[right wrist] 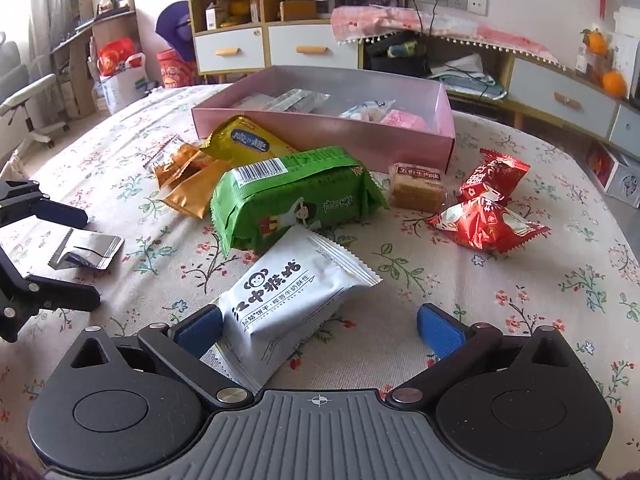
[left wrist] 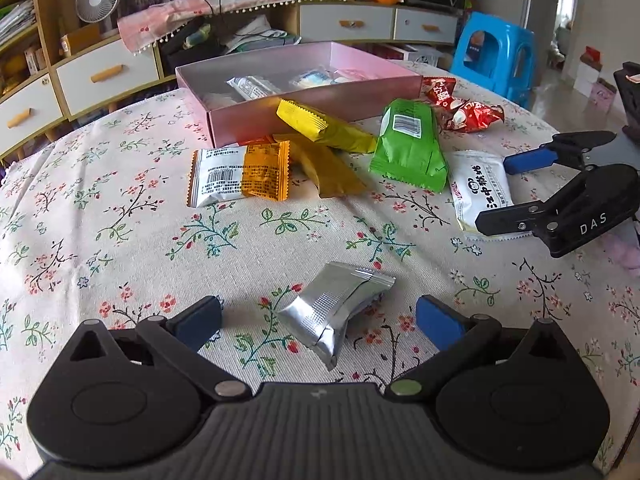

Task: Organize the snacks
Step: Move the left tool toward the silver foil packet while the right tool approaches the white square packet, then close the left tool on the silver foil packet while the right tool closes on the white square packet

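A silver foil packet [left wrist: 334, 312] lies on the flowered cloth between the wide-spread fingers of my left gripper [left wrist: 319, 322], which is open and not touching it. My right gripper [right wrist: 320, 328] is open too, straddling a white biscuit packet [right wrist: 294, 296] whose left side rests near the left pad. The pink box [left wrist: 320, 100] at the back holds several wrapped snacks. In front of it lie a green pack [left wrist: 410, 144], a yellow pack [left wrist: 324, 126], an orange-and-white packet [left wrist: 240, 178] and red candies [left wrist: 466, 110].
A small brown biscuit pack [right wrist: 418, 188] sits right of the green pack [right wrist: 296, 196]. The right gripper [left wrist: 560, 188] shows at the right edge of the left wrist view. Cabinets, a fan and a blue stool [left wrist: 496, 56] stand beyond the table.
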`<act>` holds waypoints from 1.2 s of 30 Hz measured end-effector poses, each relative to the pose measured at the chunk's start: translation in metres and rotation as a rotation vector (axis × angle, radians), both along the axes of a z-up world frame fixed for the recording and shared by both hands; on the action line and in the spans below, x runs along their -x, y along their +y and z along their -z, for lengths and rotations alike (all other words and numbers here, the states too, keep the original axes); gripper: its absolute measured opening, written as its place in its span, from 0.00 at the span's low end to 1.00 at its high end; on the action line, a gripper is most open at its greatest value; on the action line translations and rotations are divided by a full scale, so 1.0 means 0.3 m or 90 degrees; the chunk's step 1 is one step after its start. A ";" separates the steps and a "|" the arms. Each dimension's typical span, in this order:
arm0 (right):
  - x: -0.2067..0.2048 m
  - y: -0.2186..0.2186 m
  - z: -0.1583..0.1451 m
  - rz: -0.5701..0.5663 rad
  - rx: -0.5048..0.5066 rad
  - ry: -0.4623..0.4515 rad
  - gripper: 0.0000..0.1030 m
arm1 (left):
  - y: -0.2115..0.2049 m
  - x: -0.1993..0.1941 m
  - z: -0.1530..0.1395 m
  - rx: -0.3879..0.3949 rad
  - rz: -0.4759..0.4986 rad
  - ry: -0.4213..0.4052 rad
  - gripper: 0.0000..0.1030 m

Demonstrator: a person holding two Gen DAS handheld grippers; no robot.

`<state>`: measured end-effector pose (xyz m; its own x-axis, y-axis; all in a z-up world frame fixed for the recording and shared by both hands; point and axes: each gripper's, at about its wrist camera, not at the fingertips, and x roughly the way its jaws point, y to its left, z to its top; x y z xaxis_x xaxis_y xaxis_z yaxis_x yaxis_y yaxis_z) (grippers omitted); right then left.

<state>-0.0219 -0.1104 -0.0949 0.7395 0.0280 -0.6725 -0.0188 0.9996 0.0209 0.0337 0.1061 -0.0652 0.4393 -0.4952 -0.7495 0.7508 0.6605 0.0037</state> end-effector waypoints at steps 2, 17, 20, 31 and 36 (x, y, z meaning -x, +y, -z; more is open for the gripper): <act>0.003 0.005 -0.001 0.004 0.003 0.000 1.00 | 0.002 0.002 0.000 0.000 0.001 -0.002 1.00; 0.007 0.057 -0.008 -0.043 0.004 -0.016 0.93 | -0.008 0.014 -0.034 0.006 0.027 0.003 0.47; 0.007 0.063 -0.013 -0.045 0.004 -0.020 0.85 | -0.012 0.011 -0.038 0.004 0.011 0.002 0.34; 0.007 0.069 -0.038 -0.054 -0.015 -0.023 0.46 | -0.015 0.005 -0.050 0.014 -0.030 0.022 0.29; 0.009 0.058 -0.050 -0.048 -0.037 -0.022 0.41 | -0.004 -0.014 -0.061 0.029 -0.055 0.037 0.29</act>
